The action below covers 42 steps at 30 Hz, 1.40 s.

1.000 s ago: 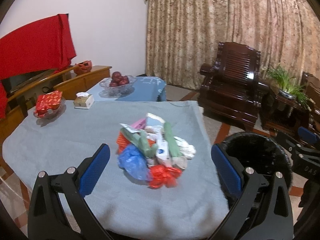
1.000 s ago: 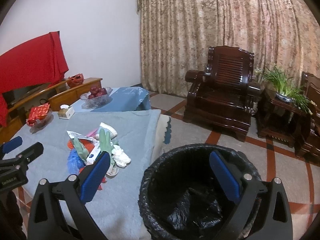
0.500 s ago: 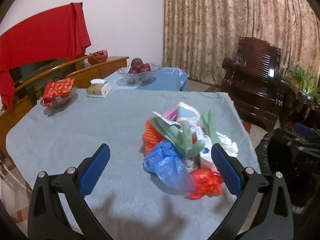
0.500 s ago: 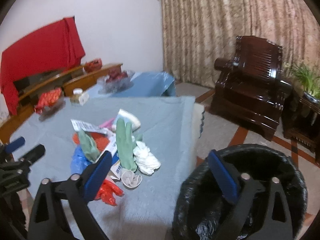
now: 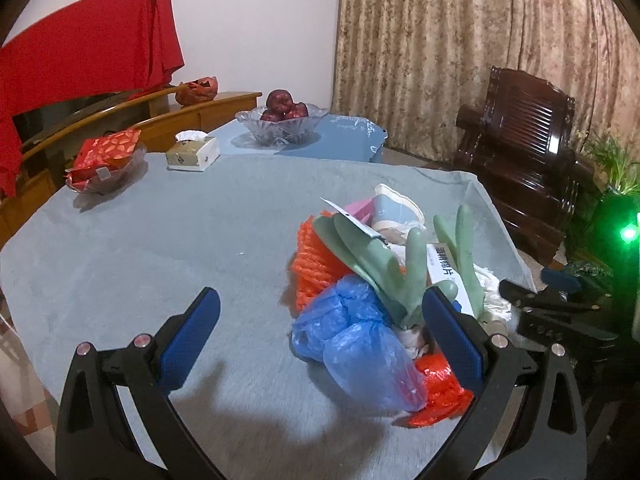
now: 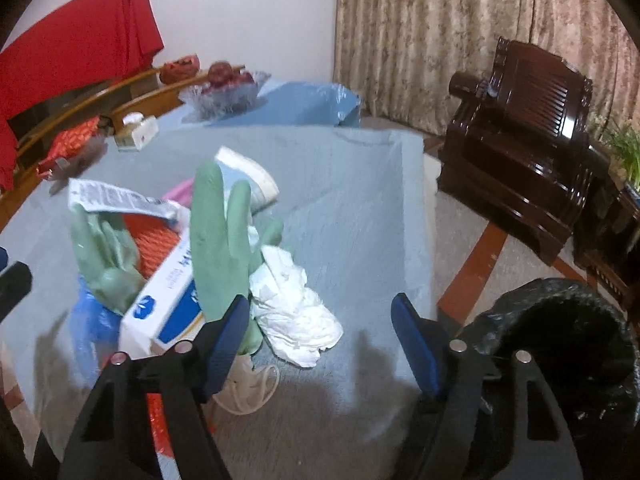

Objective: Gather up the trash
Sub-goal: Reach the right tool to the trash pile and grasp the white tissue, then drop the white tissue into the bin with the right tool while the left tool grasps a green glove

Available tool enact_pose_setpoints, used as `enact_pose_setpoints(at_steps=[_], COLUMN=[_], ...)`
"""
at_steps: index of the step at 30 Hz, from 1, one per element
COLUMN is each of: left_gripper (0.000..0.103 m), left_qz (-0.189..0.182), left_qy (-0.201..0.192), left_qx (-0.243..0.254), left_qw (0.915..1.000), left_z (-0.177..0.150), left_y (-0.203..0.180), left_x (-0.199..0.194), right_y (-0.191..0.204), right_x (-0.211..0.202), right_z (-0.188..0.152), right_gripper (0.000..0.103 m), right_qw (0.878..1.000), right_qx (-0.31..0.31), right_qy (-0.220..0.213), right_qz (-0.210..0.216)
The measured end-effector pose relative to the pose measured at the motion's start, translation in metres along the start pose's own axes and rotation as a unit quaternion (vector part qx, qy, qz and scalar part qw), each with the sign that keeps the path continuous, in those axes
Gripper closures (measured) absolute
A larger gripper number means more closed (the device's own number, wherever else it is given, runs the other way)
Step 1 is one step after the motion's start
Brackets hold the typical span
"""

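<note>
A pile of trash lies on the grey-blue tablecloth (image 5: 160, 240): a blue plastic bag (image 5: 356, 344), green rubber gloves (image 5: 384, 268), orange netting (image 5: 316, 260), red plastic (image 5: 440, 396), a white and blue box (image 6: 168, 304), crumpled white tissue (image 6: 296, 308) and a paper cup (image 5: 394, 208). My left gripper (image 5: 320, 336) is open just before the blue bag. My right gripper (image 6: 320, 344) is open over the tissue at the pile's right side. A bin with a black liner (image 6: 568, 356) stands on the floor to the right.
A tissue box (image 5: 194, 154), a dish with a red packet (image 5: 108, 160) and a glass bowl of apples (image 5: 282, 120) stand at the table's far side. A dark wooden armchair (image 6: 520, 120) stands by the curtain. The table edge runs along the right.
Both grippers have moved forward and closer to the trash pile. The right gripper has swung left from over the bin to over the table.
</note>
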State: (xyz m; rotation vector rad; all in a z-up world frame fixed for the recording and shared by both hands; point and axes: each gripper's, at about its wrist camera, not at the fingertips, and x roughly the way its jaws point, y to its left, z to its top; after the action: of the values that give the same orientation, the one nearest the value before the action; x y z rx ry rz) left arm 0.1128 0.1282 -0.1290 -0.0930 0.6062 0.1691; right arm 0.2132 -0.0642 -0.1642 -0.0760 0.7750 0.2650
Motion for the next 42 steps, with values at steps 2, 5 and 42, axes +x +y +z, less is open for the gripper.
enact_pose_setpoints(at_steps=[2, 5, 42], left_gripper=[0.005, 0.005, 0.091], left_qz=[-0.001, -0.004, -0.077], left_qy=[0.000, 0.006, 0.026], left_qx=[0.002, 0.003, 0.040], left_qw=[1.0000, 1.0000, 0.9959], left_z=[-0.001, -0.003, 0.004], left_y=[-0.001, 0.000, -0.065], left_x=[0.004, 0.009, 0.046], right_y=[0.002, 0.000, -0.025], right_x=[0.009, 0.020, -0.029], right_z=[-0.002, -0.004, -0.007], right_gripper=[0.033, 0.037, 0.076], right_qw=[1.000, 0.999, 0.999], right_qx=[-0.001, 0.005, 0.014], right_qy=[0.014, 0.033, -0.006], right_qz=[-0.003, 0.001, 0.032])
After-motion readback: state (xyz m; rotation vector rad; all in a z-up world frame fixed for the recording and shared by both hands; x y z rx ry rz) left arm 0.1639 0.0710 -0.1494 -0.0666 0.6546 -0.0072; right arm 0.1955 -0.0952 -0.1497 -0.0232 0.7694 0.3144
